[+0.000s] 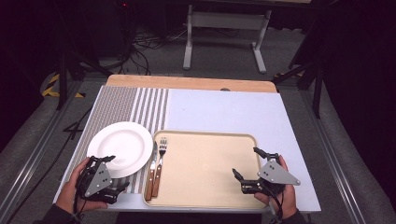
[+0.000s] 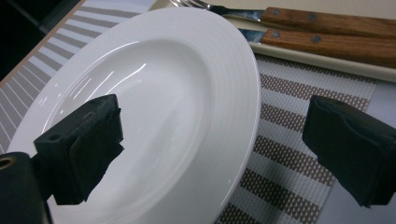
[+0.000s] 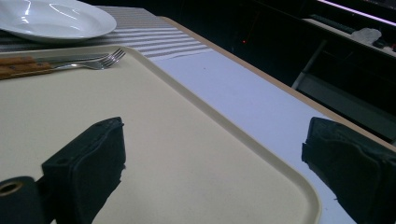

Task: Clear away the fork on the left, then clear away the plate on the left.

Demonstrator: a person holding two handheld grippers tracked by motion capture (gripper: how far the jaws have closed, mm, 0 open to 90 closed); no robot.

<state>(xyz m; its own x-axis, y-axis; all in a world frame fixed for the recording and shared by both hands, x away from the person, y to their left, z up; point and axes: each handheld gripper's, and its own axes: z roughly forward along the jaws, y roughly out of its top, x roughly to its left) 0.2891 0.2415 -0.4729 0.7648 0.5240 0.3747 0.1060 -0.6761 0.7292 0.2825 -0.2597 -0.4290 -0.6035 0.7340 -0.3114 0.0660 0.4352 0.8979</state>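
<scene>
Currently the tray (image 1: 205, 172) holds fork (image 1: 161, 161) and knife (image 1: 152, 168); both tools (image 1: 110, 175) (image 1: 246, 161) gape, released.

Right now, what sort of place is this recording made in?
Probably a lab or studio set up for table-setting demos: a white plate on a striped placemat, a beige tray holding cutlery, and loose cables on the dark floor behind.

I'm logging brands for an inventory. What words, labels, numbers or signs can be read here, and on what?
None: no readable text anywhere.
The plate, tray, fork and knife bear no marks that show.
The striped mat has only a pattern.
The left gripper and right gripper show no lettering.
</scene>
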